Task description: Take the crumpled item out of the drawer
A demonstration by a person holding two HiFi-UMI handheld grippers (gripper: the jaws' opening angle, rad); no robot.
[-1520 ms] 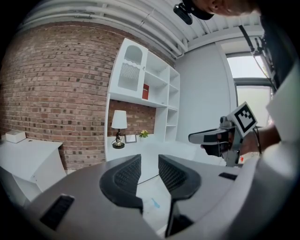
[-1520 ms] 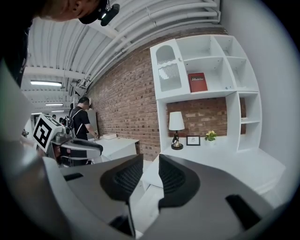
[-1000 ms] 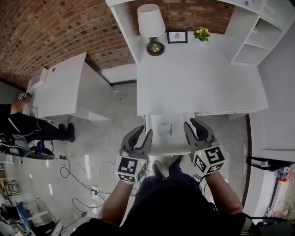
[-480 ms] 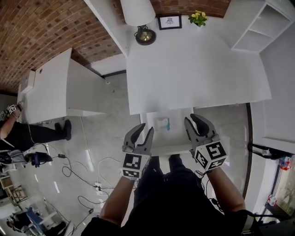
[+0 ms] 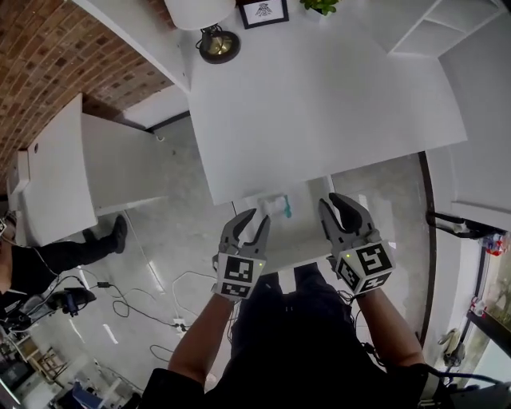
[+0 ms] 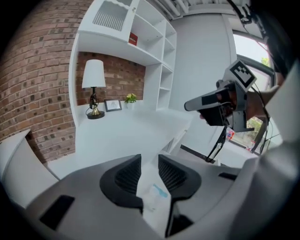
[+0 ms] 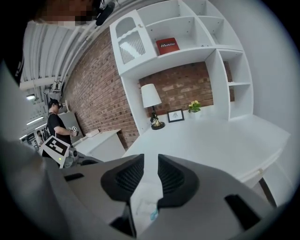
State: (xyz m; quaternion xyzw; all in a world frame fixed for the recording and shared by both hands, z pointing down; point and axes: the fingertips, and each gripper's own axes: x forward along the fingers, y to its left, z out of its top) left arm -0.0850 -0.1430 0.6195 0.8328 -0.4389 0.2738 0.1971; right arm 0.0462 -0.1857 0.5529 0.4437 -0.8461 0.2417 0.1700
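Note:
A crumpled white item with a teal patch (image 5: pixel 279 208) lies in the open white drawer (image 5: pixel 307 233) under the desk's front edge. My left gripper (image 5: pixel 251 225) hangs open over the drawer's left side, just beside the item. My right gripper (image 5: pixel 339 210) is open over the drawer's right side; its jaws have just been closing a little, with nothing between them. In the left gripper view the crumpled item (image 6: pixel 154 193) shows through the gap of the left gripper (image 6: pixel 150 169), lying below it. The right gripper view shows the crumpled item (image 7: pixel 146 206) beyond the right gripper (image 7: pixel 150 173).
The white desk (image 5: pixel 319 104) carries a lamp (image 5: pixel 209 36), a small framed picture (image 5: pixel 263 9) and a plant (image 5: pixel 319 5) at its back. White shelves (image 5: pixel 435 32) stand at the right, a white cabinet (image 5: pixel 56 176) at the left. Cables (image 5: pixel 184 291) lie on the floor; a person (image 5: pixel 40 268) is far left.
Both grippers have sunk toward the open drawer. The desk and lamp have slid up and left in the head view. Neither gripper has taken hold of anything.

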